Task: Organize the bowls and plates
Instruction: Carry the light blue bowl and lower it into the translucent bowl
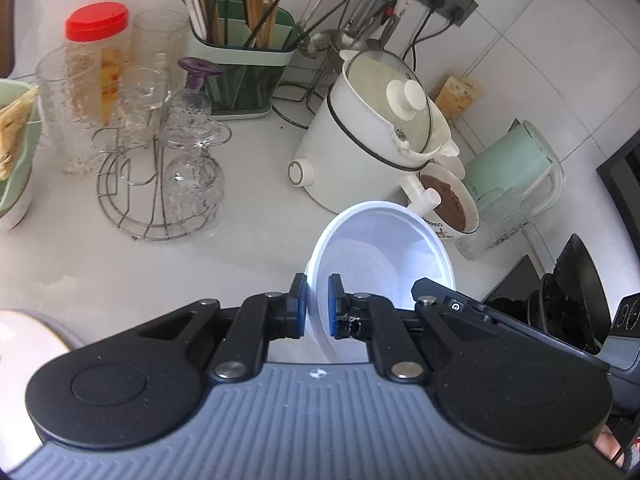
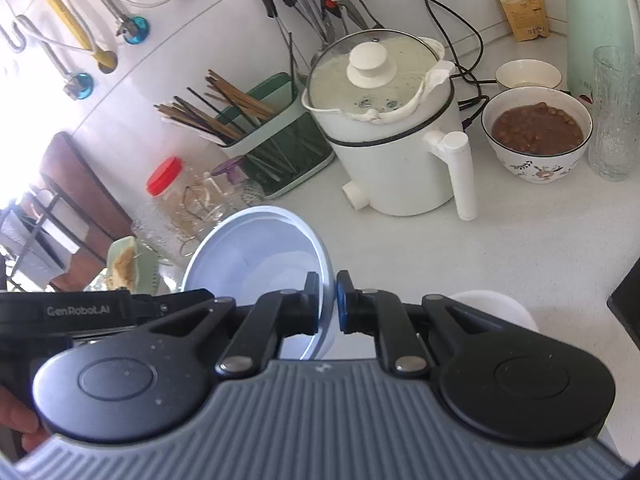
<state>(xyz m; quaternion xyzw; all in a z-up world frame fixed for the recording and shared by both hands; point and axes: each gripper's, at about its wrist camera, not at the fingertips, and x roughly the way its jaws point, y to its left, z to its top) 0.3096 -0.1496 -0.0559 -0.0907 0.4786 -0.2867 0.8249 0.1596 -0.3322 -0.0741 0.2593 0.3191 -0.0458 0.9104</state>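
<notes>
two claws (image 1: 318, 306) (image 2: 329, 304) pinching one white bowl (image 1: 384, 256) rim, cluttered white counter (image 1: 248, 216), tiled wall (image 1: 540, 40)

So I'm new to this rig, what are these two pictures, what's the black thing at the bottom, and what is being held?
Each picture comes from a camera on a hand-held gripper, looking along its two fingers. No robot arm: a person holds both. The left gripper and the right gripper each pinch the rim of the same white bowl, one on each side, tilted above the counter. Behind it stand a white electric pot, a bowl of brown food, a chopstick holder, glasses on a wire rack and a red-lidded jar.
</notes>
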